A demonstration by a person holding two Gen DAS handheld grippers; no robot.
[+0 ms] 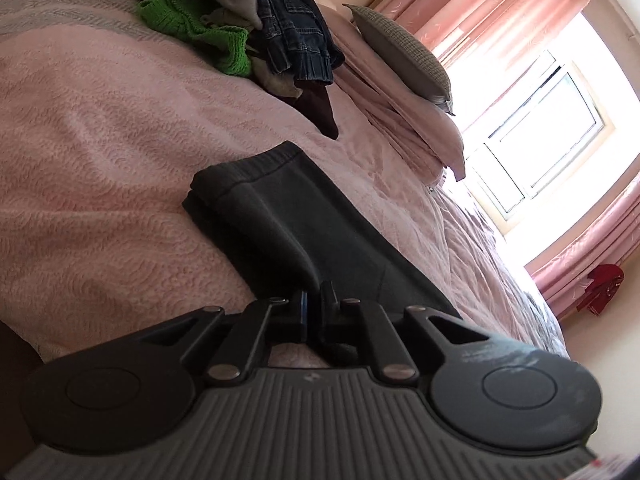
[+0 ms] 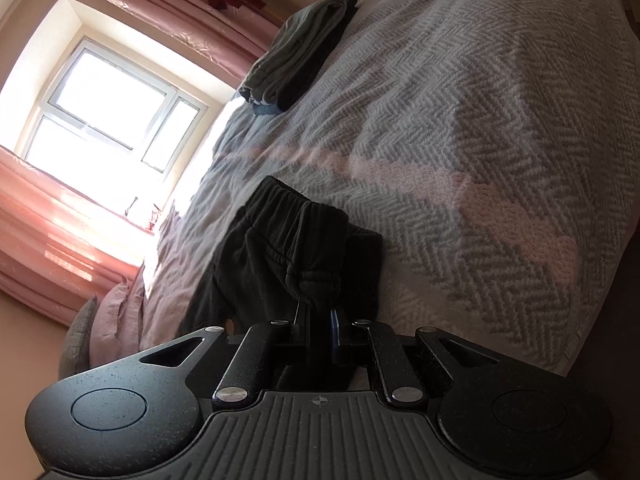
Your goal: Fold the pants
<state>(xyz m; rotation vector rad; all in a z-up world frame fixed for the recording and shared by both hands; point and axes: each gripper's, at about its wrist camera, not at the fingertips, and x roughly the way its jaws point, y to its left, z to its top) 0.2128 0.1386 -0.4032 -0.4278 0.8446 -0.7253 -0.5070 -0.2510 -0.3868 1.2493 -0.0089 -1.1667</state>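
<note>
The dark pants (image 1: 296,232) lay folded lengthwise on the pink bedspread (image 1: 100,152), the elastic waistband at the far end in the left wrist view and the cloth running back to the tool. The left gripper (image 1: 316,300) was clenched on the near edge of the pants, its fingers drawn almost together with the fabric pinched between them. In the right wrist view the right gripper (image 2: 318,314) was likewise clamped on a bunched fold of the pants (image 2: 292,248), the gathered waistband lifted and crumpled just above the fingertips, while the rest of the garment rested on the grey herringbone blanket (image 2: 460,120). A heap of unfolded clothes (image 1: 248,20), including a green knit and blue denim, lay well apart near the grey pillow (image 1: 404,56). A stack of folded garments (image 2: 300,52) sat at the far edge of the bed. Pink curtains (image 2: 52,216) framed the bright window (image 2: 108,100).
</note>
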